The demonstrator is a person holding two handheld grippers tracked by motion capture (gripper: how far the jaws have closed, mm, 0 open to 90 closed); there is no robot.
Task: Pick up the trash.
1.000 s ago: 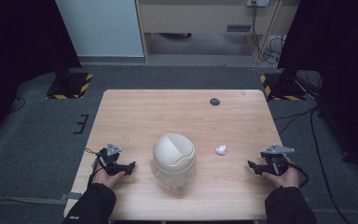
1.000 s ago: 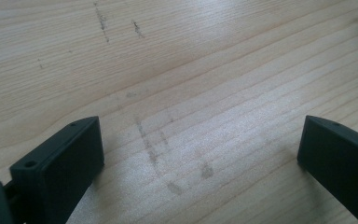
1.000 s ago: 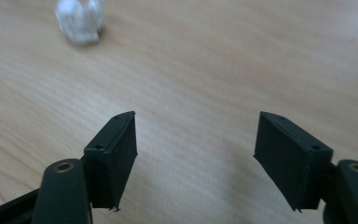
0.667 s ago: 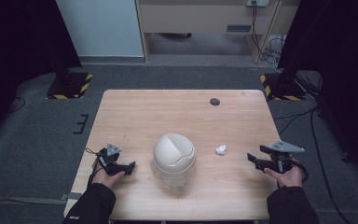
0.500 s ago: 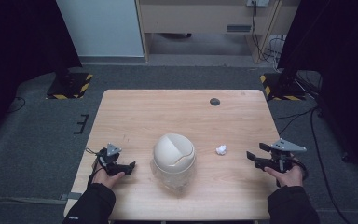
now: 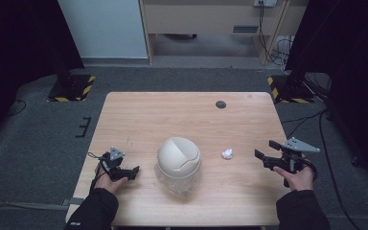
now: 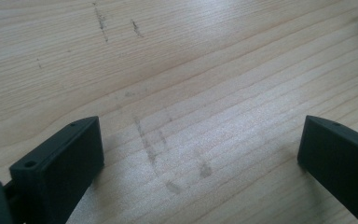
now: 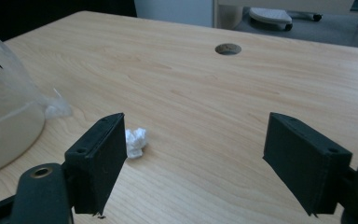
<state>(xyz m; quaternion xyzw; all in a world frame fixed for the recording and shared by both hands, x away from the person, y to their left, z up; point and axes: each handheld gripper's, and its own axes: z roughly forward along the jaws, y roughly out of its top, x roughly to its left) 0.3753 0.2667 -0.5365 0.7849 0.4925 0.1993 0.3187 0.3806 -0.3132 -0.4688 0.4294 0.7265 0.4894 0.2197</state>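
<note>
A cream swing-lid bin [image 6: 178, 158] lined with a clear bag stands in the middle of the wooden table [image 6: 187, 115]. To its right lies a small crumpled white paper ball [image 6: 227, 153]. My right gripper [image 6: 266, 153] hovers above the table right of the ball and points left toward it. Its jaws have just been opening and stand wide with nothing between them. In the right gripper view the ball [image 8: 136, 141] lies just beyond the left jaw, and the bin [image 8: 4, 116] is at the left edge. My left gripper [image 6: 133, 171] rests left of the bin, open over bare wood [image 7: 200, 154].
A round cable hole [image 6: 221, 104] sits near the table's far edge, right of centre. Black-and-yellow stand feet [image 6: 72, 86] rest on the grey floor beyond the far corners. Cables [image 6: 311, 120] trail on the floor at the right.
My right gripper has lifted off the table and its jaws have spread wider. The left hand, the bin and the paper ball have not moved.
</note>
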